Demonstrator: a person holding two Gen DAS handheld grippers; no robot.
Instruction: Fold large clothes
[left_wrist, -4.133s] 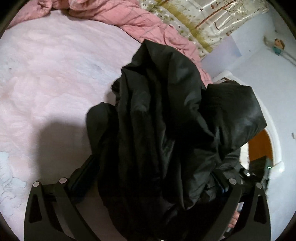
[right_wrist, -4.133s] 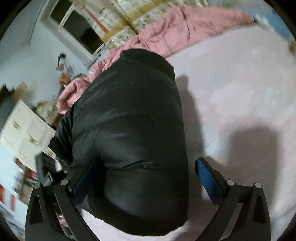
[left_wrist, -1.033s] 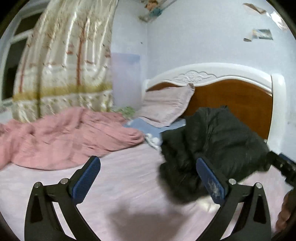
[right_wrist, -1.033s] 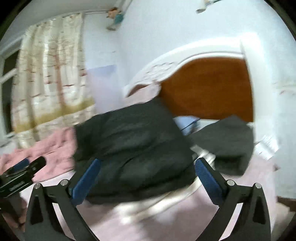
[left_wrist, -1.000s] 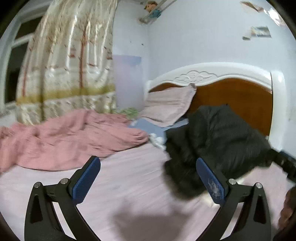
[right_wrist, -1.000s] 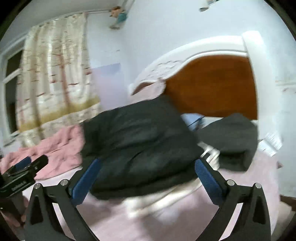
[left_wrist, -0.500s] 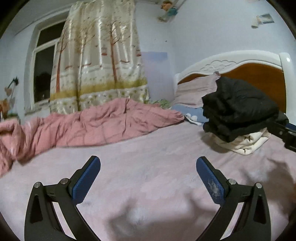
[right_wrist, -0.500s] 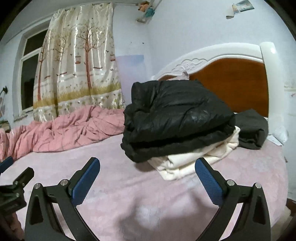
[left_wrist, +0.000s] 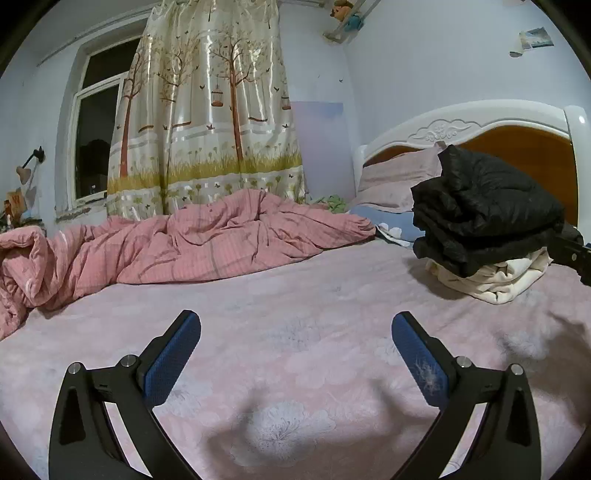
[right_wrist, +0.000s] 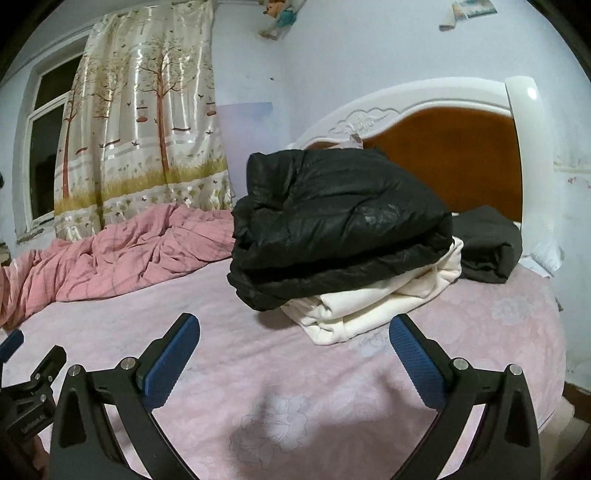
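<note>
Having left the folded black jacket (right_wrist: 332, 218) atop the cream garment (right_wrist: 376, 302) near the headboard (right_wrist: 461, 147), we are backing both grippers (left_wrist: 295, 354) (right_wrist: 293, 354) away, jaws wide and empty, so the stack stays undisturbed.

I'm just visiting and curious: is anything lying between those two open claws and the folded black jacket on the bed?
Nothing visible does. Only bare pink sheet lies between the open right gripper, the open left gripper and the black jacket, which rests on a cream garment.
</note>
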